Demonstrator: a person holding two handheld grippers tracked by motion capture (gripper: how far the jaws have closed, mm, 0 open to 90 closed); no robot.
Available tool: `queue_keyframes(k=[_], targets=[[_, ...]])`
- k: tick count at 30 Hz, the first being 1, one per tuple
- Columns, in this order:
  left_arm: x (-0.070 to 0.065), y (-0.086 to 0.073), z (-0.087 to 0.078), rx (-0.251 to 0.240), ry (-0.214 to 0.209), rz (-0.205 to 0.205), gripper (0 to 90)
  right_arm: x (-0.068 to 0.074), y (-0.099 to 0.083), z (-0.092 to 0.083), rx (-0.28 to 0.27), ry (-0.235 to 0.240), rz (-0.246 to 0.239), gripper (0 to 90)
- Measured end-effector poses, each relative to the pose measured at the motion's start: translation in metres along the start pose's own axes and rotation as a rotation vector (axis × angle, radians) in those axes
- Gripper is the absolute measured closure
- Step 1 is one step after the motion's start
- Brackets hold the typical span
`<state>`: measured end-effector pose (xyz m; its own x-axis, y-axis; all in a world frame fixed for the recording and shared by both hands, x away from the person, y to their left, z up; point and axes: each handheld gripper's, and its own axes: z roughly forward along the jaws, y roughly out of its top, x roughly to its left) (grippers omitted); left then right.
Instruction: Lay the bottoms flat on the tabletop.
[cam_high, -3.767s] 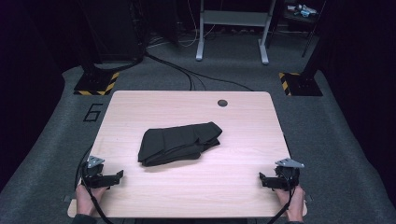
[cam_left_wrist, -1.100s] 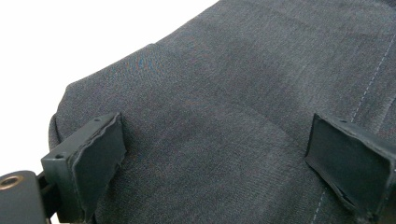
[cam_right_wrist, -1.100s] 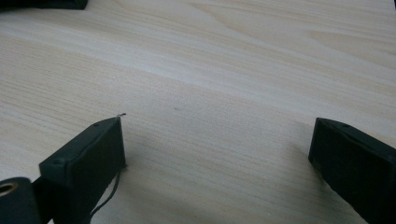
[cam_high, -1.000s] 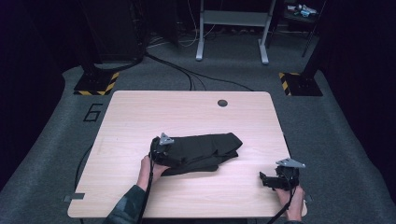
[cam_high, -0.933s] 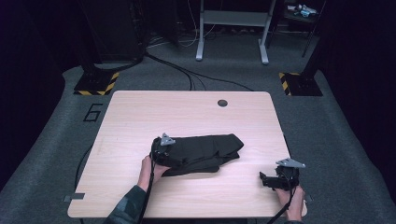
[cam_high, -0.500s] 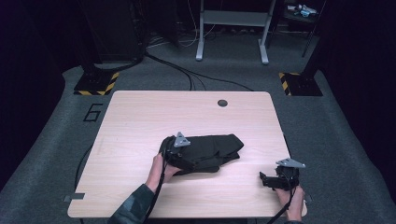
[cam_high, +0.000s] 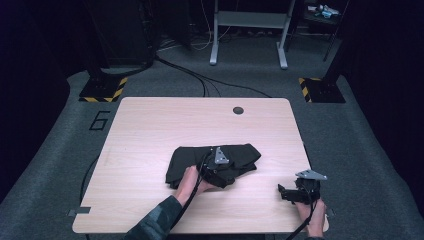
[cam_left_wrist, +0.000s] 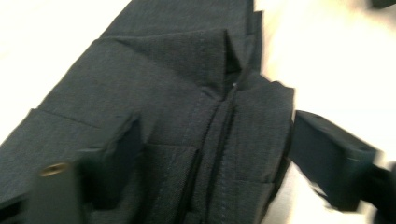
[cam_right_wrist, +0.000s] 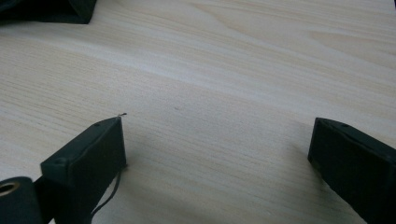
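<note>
While the left tool (cam_high: 223, 172) sits on top of the dark folded cloth (cam_high: 240, 156), its jaws stand on either side of a thick fold with a seam running down it. In the left tool's own view, the cloth (cam_left_wrist: 187, 93) lies between the two black jaws. The jaws have just been closing in on the fold, but they do not press it yet, so the tool is still let go and holds nothing. This view is a bit blurry.

The cloth lies near the middle of the bench (cam_high: 150, 125), a little toward the person's side. It is bunched and folded into a long lump. The person's left hand (cam_high: 187, 182) holds the tool from behind, and a sleeve (cam_high: 155, 225) comes in from the bottom edge.

The right tool (cam_high: 292, 194) rests near the front right corner of the bench, well apart from the cloth. The right hand (cam_high: 312, 217) holds it there. In the right tool's view, its jaws are spread wide over the bare wood of the bench (cam_right_wrist: 210, 70), with nothing between them. A dark corner of the cloth (cam_right_wrist: 46, 9) peeks in at the top left of that view.

A small round hole (cam_high: 238, 110) sits near the far edge of the bench.
</note>
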<state>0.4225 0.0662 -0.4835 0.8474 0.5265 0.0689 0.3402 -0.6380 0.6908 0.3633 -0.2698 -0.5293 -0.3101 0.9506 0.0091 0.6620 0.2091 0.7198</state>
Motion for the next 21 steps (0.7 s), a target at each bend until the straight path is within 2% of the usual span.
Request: queue_keyframes(k=[8, 16, 21], targets=[[0.008, 0.000, -0.003, -0.020, -0.051, -0.038, 47.9, 0.000, 0.000, 0.000, -0.002, 0.003, 0.001, 3.6], [0.010, 0.004, -0.005, -0.013, -0.035, -0.048, 69.6, 0.000, 0.000, 0.000, -0.002, 0.002, -0.001, 4.1], [0.012, 0.006, -0.010, -0.032, -0.025, -0.053, 73.6, 0.000, 0.000, 0.000, -0.002, 0.001, 0.000, 4.2]])
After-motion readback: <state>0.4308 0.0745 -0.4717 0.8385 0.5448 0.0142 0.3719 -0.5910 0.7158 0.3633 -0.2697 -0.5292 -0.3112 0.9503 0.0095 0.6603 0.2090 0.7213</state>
